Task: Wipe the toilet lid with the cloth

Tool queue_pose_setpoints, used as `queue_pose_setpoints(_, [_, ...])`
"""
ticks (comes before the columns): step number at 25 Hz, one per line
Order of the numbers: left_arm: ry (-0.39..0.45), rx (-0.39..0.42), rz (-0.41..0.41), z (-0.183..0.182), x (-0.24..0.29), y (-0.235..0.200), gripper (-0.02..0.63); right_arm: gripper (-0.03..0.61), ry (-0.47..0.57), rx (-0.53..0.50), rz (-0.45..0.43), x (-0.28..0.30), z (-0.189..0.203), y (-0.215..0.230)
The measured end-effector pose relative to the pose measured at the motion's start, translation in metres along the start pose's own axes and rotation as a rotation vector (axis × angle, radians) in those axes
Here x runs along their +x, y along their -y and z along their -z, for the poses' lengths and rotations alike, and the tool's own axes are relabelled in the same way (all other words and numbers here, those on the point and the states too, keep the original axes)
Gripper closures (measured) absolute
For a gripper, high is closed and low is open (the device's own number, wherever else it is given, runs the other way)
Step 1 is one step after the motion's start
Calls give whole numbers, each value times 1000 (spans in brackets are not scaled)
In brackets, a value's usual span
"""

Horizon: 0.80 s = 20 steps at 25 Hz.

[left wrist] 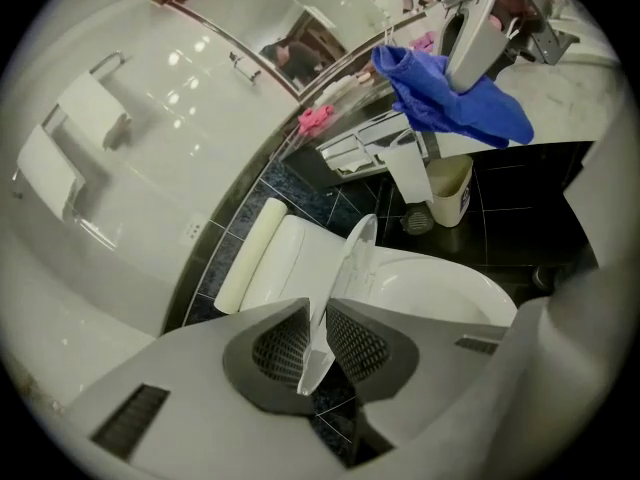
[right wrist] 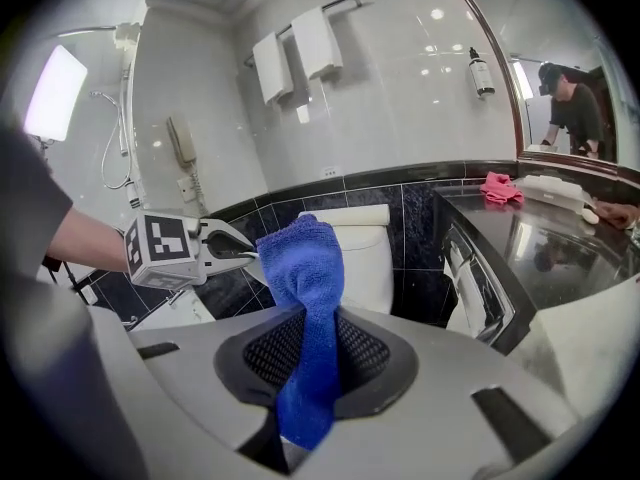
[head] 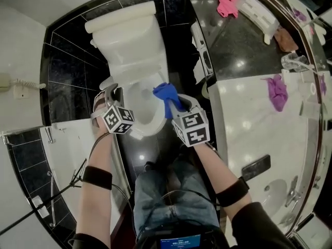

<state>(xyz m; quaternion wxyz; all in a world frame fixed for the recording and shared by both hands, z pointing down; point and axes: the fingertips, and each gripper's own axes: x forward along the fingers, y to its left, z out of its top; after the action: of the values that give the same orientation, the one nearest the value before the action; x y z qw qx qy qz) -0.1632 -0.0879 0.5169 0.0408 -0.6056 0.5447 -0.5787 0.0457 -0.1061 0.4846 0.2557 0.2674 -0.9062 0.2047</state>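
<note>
The white toilet stands against the black tiled wall, with its bowl uncovered. My left gripper is at the bowl's left side. In the left gripper view that gripper is shut on the rim of the thin white toilet lid, which stands up on edge. My right gripper hovers over the bowl's right side, shut on a blue cloth. The cloth sticks up out of the right gripper in its own view. The left gripper shows just left of it there.
A dark counter on the right carries a pink cloth and a purple cloth, with a sink nearer me. A small bin stands on the floor beside the toilet. A wall phone hangs on the left.
</note>
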Motion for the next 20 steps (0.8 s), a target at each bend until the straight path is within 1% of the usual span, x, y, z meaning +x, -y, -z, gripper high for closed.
queue_pose_setpoints(4, [26,0,-26,10,-14,28,565,481,-13,-3,24,10,27,-8])
queue_pose_setpoints(7, [69,4,-71,14,-24,51,564,480,4,1,44,14,46,-17])
queue_pose_setpoints(8, [84,0,-89,15,-28,58,565,481,11,1,53,15,53,-20])
queue_pose_setpoints(10, [104,-35,-114,16,-37,71,563,482,15,-2,75,17,70,-25])
queue_pose_setpoints(12, [119,-44,-117,24,-44,87,561,482,13,0,97,19,89,-30])
queue_pose_setpoints(15, [141,1,-99,41,-46,124,560,482,9,8,118,19,113,-38])
queue_pose_setpoints(20, [156,-33,-100,54,-53,166,555,482,0,-5,138,20,145,-40])
